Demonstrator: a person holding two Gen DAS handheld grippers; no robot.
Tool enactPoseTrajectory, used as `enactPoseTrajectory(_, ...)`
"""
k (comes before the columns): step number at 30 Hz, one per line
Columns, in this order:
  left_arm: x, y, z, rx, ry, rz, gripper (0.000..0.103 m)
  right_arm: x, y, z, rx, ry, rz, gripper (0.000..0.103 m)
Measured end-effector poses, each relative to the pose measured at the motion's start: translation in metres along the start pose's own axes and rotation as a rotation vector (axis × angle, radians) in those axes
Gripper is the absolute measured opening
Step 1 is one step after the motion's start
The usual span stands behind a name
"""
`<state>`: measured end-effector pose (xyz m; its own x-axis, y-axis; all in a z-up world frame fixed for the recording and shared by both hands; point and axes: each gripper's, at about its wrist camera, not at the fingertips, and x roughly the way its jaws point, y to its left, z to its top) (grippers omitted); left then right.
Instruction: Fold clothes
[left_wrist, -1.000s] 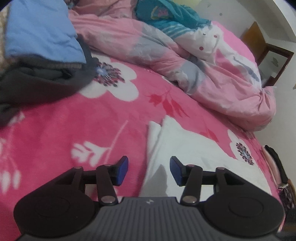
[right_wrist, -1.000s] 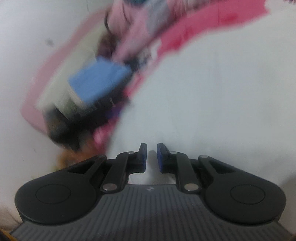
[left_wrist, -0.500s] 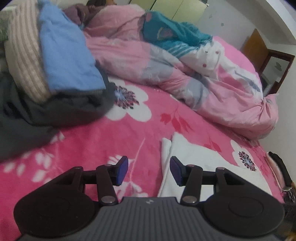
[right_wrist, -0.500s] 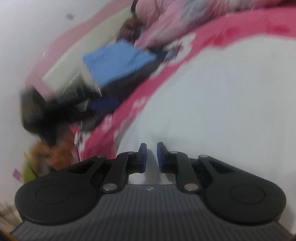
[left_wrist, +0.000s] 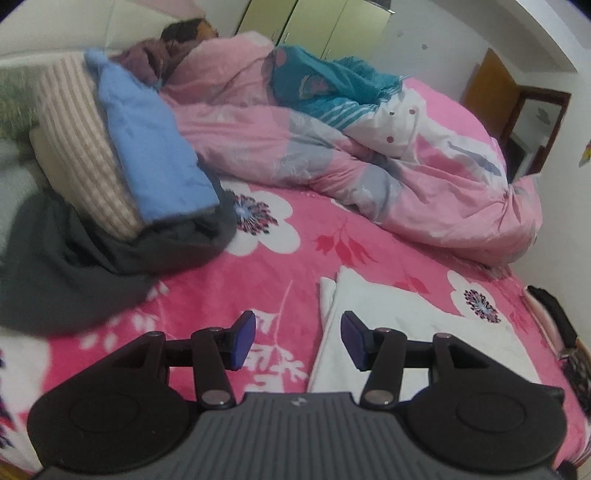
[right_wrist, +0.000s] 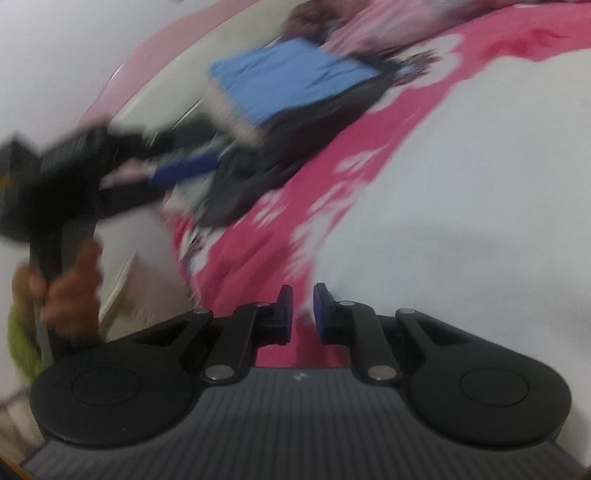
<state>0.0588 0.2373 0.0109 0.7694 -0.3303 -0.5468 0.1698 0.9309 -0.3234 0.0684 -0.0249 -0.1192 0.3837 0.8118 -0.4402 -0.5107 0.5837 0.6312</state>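
Left wrist: white garment (left_wrist: 399, 332) seemingly lies lengthwise away.

From the left wrist we look down and forward across the pink floral bedspread (left_wrist: 229, 291), the rumpled duvet (left_wrist: 332, 155) at one o'clock and the clothes pile (left_wrist: 110, 177) at ten o'clock. Our right wrist view sits closer over the white garment (right_wrist: 461, 192), rolled and blurred. Both views share the blue folded piece (left_wrist: 155, 155) and that pile.
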Motion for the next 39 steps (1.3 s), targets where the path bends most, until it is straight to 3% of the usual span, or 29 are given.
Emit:
enactPoseTrajectory(4,-0.007,-0.006,0.0,-0.005,0.0,-0.003,0.053,-0.006,-0.011,0.01,0.073,-0.101,-0.034,0.012)
enactPoseTrajectory(7,-0.005,-0.019,-0.005,0.003,0.02,-0.025,0.053,-0.002,-0.018,-0.004,0.14,-0.054,-0.009,0.012)
enactPoseTrajectory(10,0.008,-0.039,-0.016,0.027,0.059,-0.066,0.053,-0.011,-0.003,-0.036,0.102,0.054,0.061,0.012)
enactPoseTrajectory(12,0.02,-0.055,-0.027,0.047,0.084,-0.099,0.053,-0.041,0.003,-0.054,0.058,0.03,0.032,0.012)
enactPoseTrajectory(18,0.06,-0.109,-0.078,0.138,0.122,-0.111,0.053,-0.175,-0.039,-0.067,0.196,-0.31,-0.2,0.012)
enactPoseTrajectory(20,0.07,-0.125,-0.097,0.189,0.135,-0.088,0.053,-0.207,-0.053,-0.075,0.222,-0.378,-0.289,0.012)
enactPoseTrajectory(22,0.077,-0.134,-0.112,0.207,0.157,-0.083,0.053,-0.223,-0.065,-0.089,0.251,-0.372,-0.37,0.012)
enactPoseTrajectory(23,0.08,-0.136,-0.118,0.205,0.169,-0.087,0.053,-0.228,-0.072,-0.102,0.281,-0.358,-0.381,0.011)
enactPoseTrajectory(26,0.078,-0.14,-0.131,0.231,0.162,-0.066,0.055,-0.251,-0.078,-0.137,0.396,-0.372,-0.29,0.01)
enactPoseTrajectory(28,0.077,-0.142,-0.134,0.246,0.155,-0.057,0.059,-0.264,-0.074,-0.147,0.415,-0.411,-0.303,0.012)
enactPoseTrajectory(32,0.077,-0.147,-0.135,0.253,0.156,-0.032,0.06,-0.29,-0.085,-0.139,0.46,-0.615,-0.309,0.012)
enactPoseTrajectory(34,0.078,-0.149,-0.134,0.243,0.158,-0.024,0.061,-0.302,-0.1,-0.142,0.519,-0.664,-0.383,0.012)
enactPoseTrajectory(35,0.077,-0.148,-0.134,0.235,0.157,-0.022,0.061,-0.31,-0.108,-0.146,0.56,-0.662,-0.461,0.012)
enactPoseTrajectory(36,0.077,-0.147,-0.134,0.226,0.156,-0.022,0.061,-0.32,-0.115,-0.152,0.592,-0.668,-0.503,0.004)
enactPoseTrajectory(39,0.076,-0.145,-0.134,0.203,0.158,-0.024,0.061,-0.365,-0.119,-0.18,0.678,-0.814,-0.533,0.007)
